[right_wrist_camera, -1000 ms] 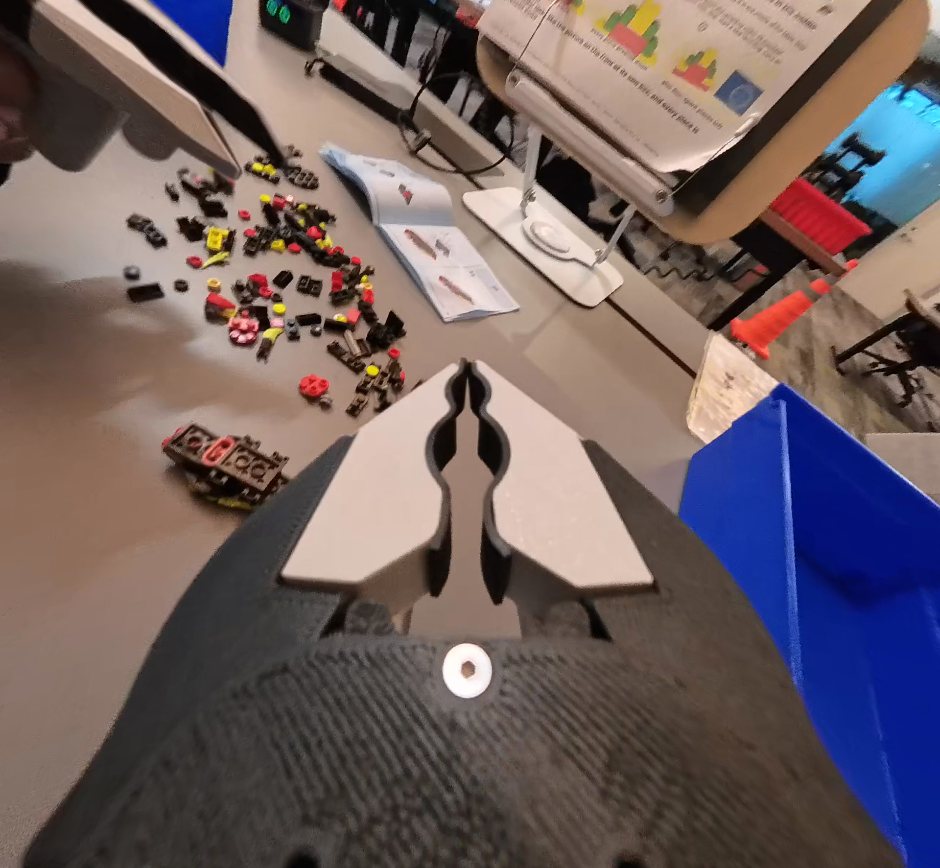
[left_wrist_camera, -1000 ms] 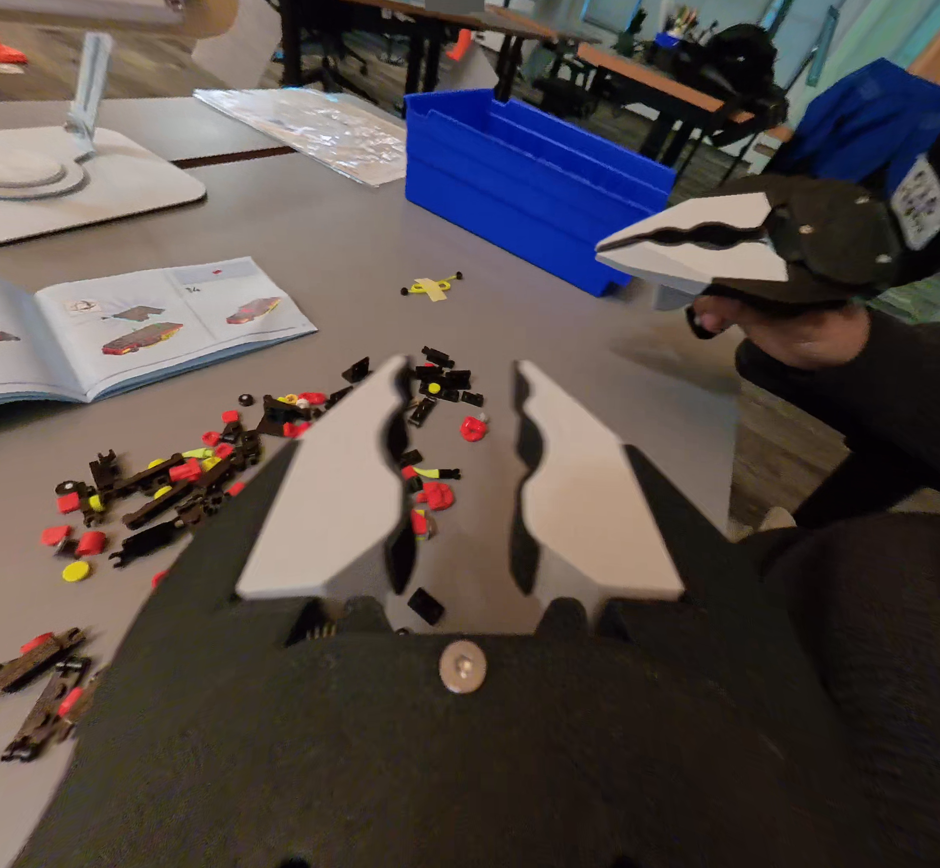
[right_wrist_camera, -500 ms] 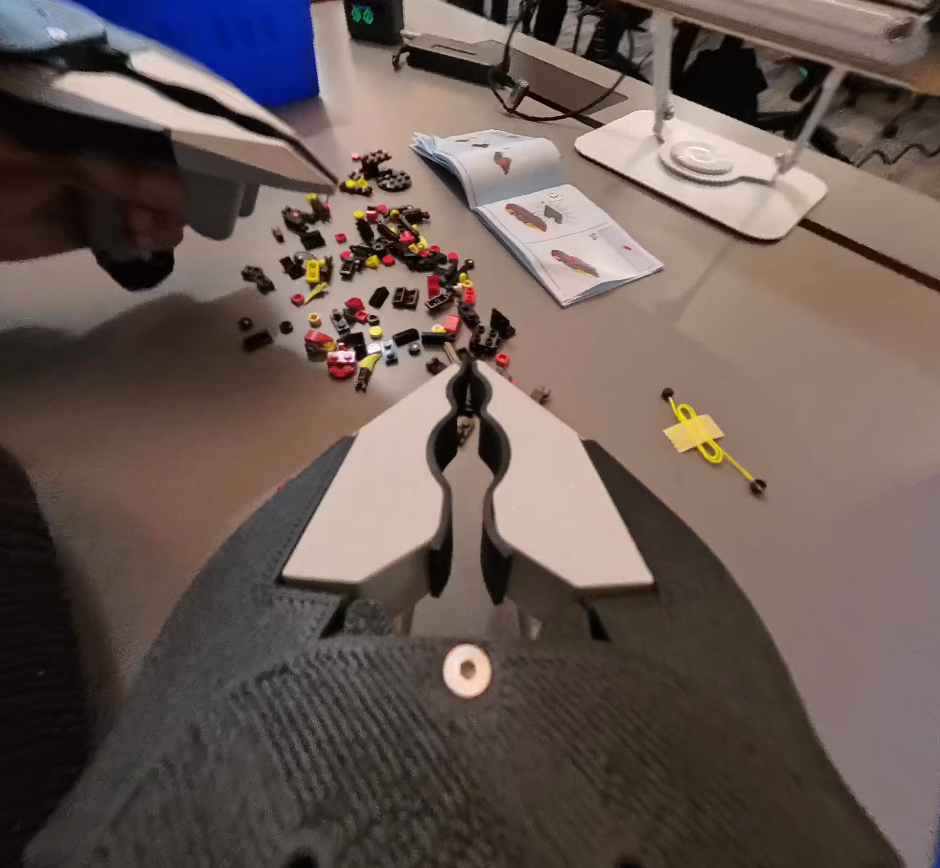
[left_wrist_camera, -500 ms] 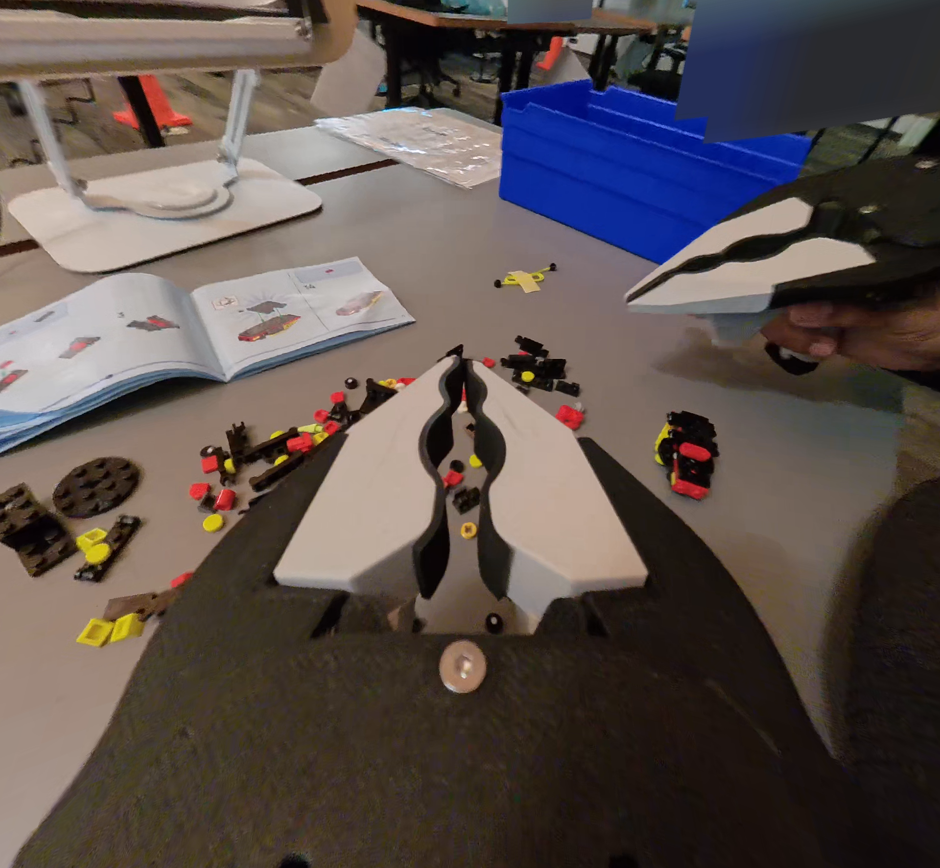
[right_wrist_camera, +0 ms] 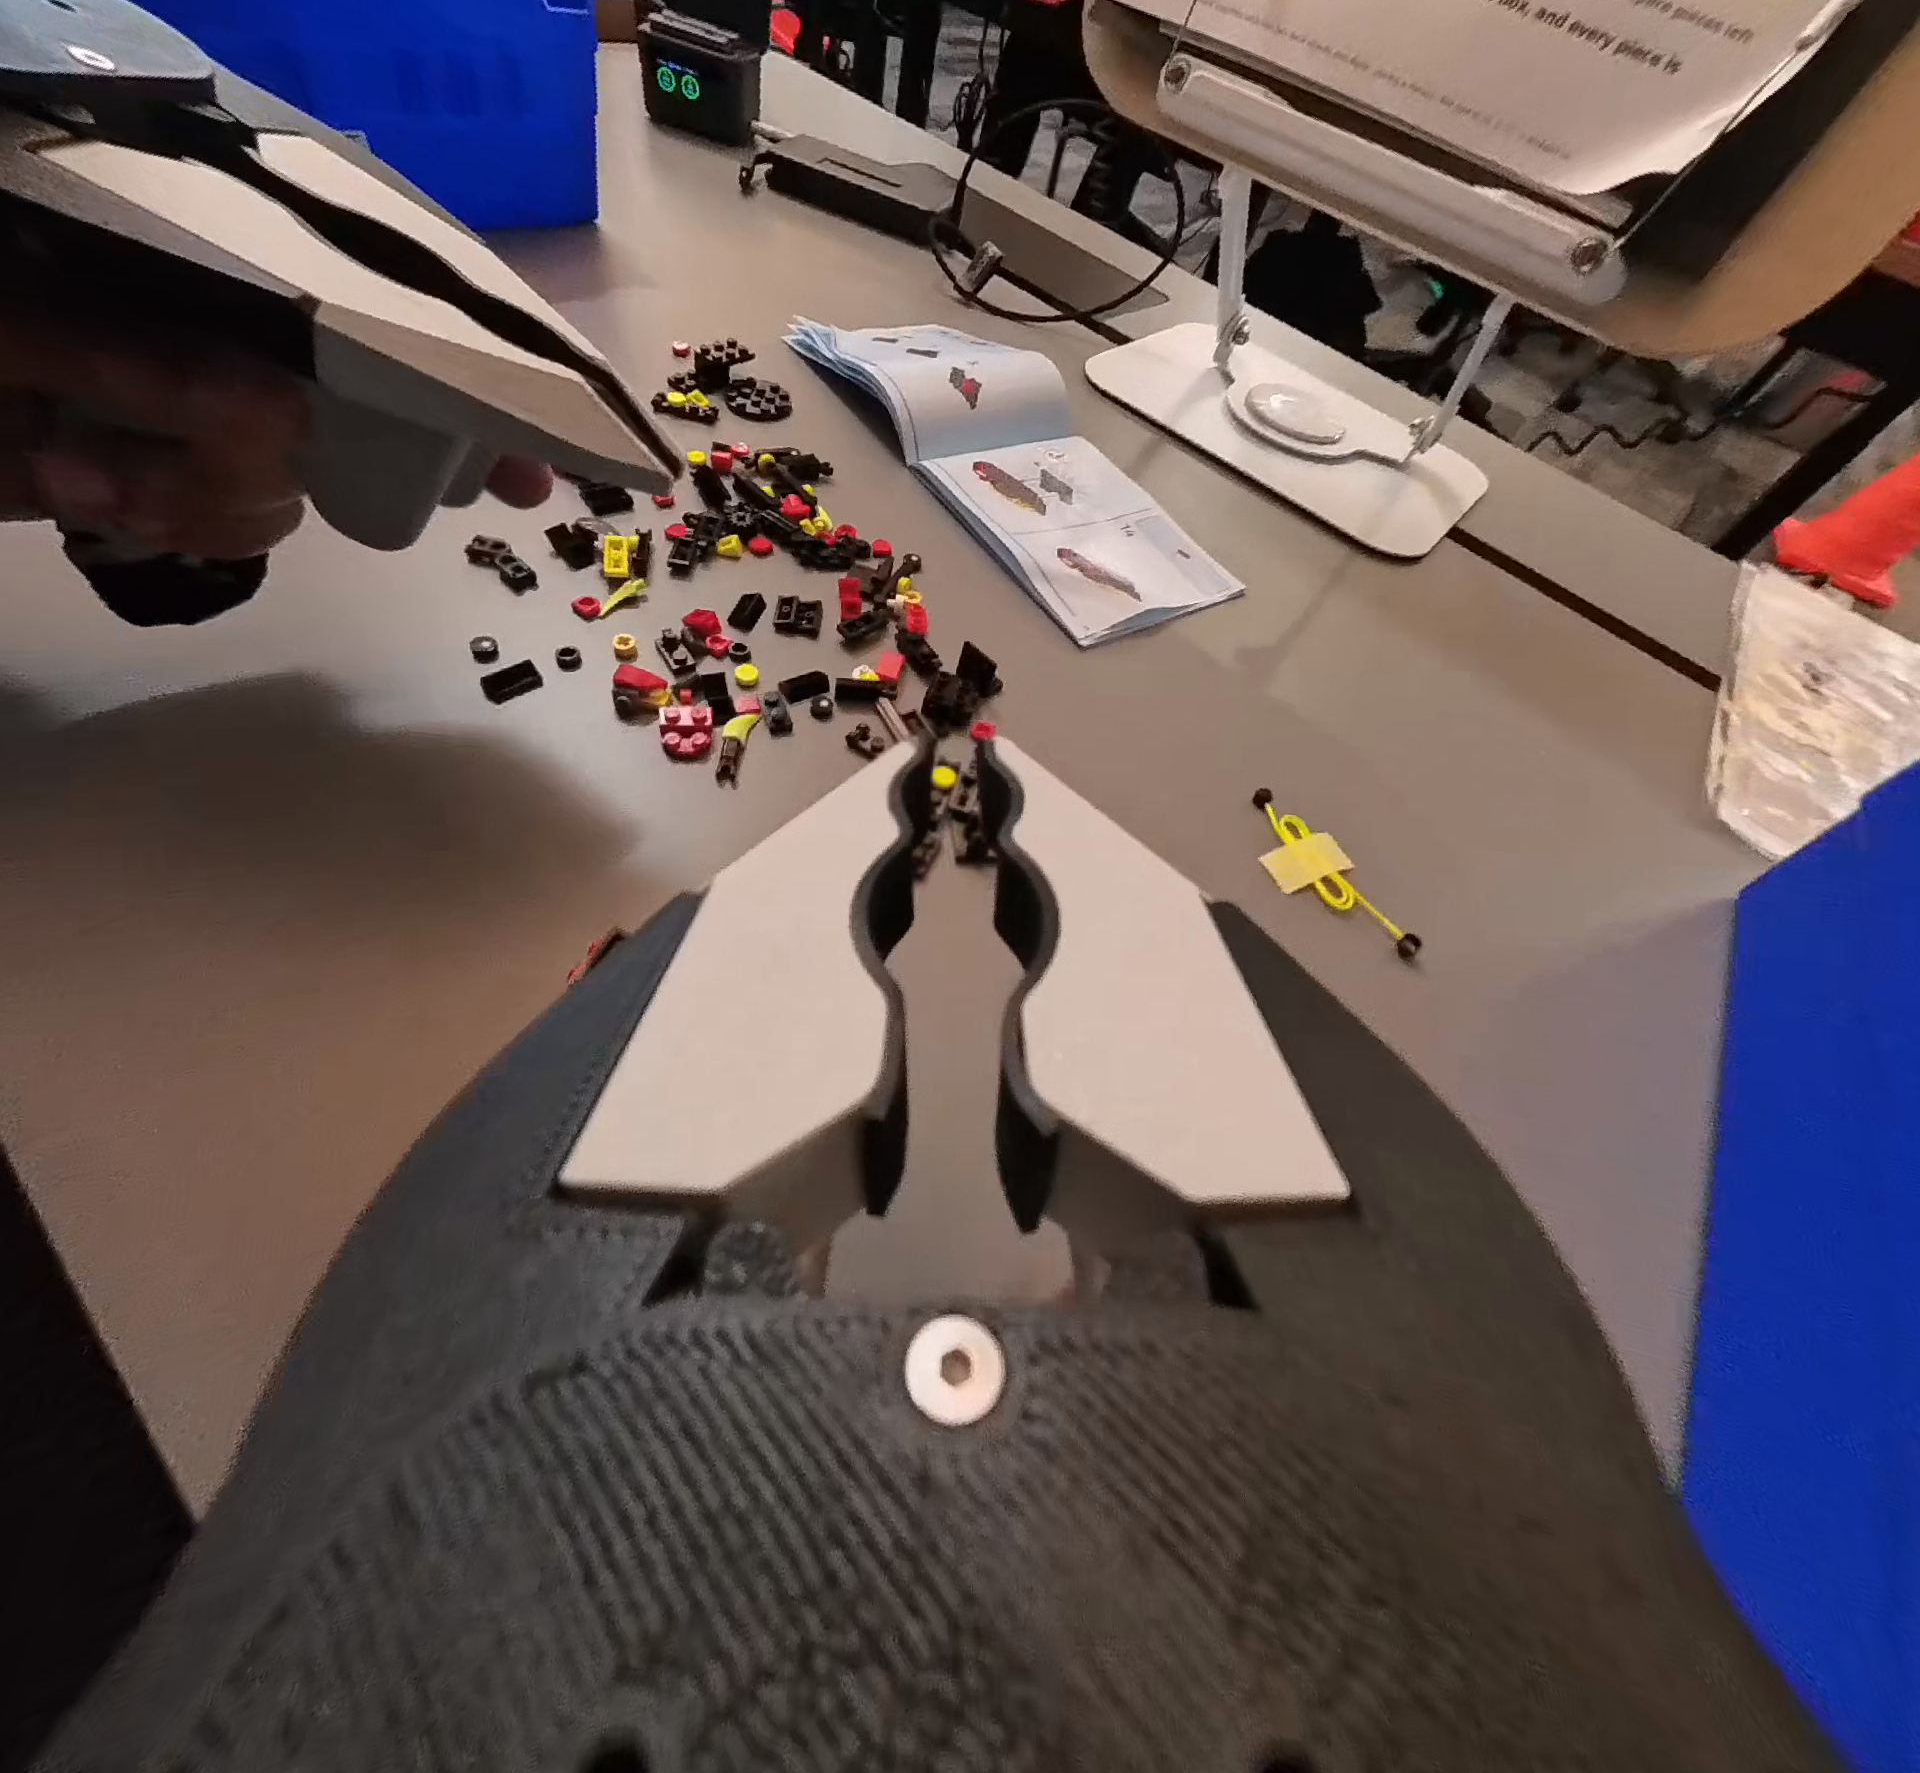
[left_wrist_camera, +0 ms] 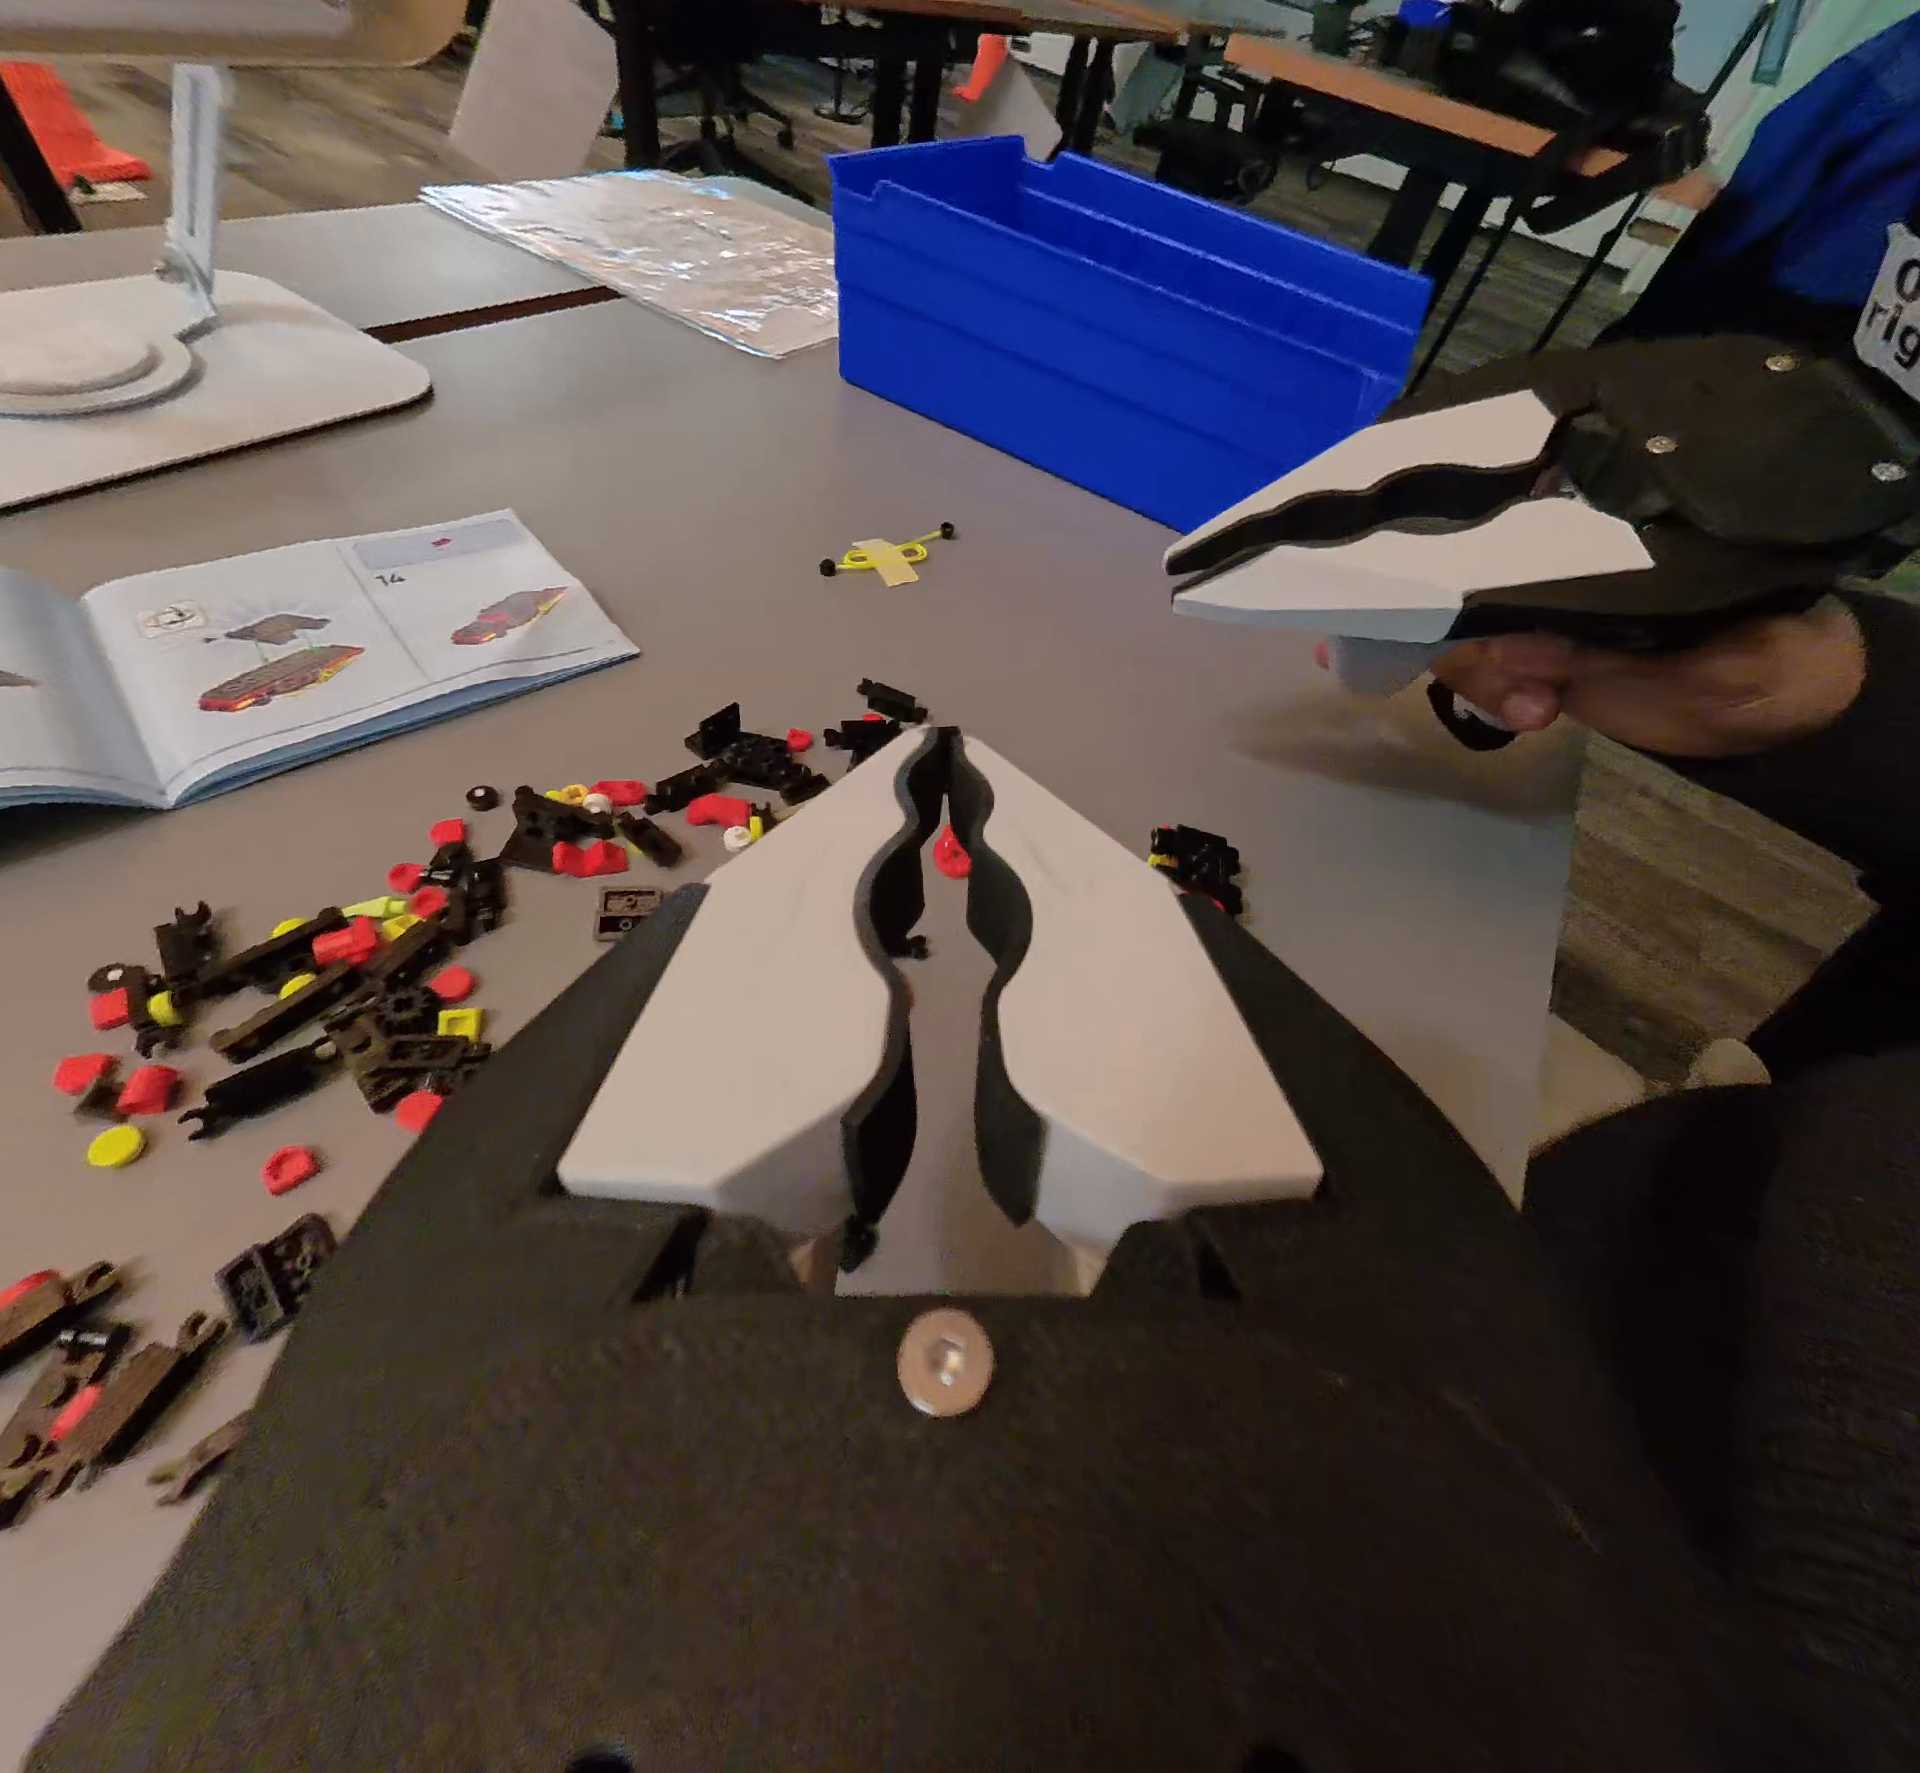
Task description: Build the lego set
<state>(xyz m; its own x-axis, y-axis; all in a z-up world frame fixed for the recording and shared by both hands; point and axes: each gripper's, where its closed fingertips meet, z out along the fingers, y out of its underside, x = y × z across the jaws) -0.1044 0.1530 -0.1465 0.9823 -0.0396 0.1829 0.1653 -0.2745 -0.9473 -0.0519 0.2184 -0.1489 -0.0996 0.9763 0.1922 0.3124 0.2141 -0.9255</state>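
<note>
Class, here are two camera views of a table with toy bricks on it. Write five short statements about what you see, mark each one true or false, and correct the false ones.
1. The booklet lies open on the table. True.
2. The bin behind the bricks is red. False: it is blue.
3. The loose bricks are black, red and yellow. True.
4. The left claw has its fingertips spread wide. False: they meet at the tips.
5. The yellow cord lies inside the bin. False: it lies on the table.

the left gripper [left_wrist_camera: 943, 736] body hides nearby toy pieces [left_wrist_camera: 312, 985].
</note>
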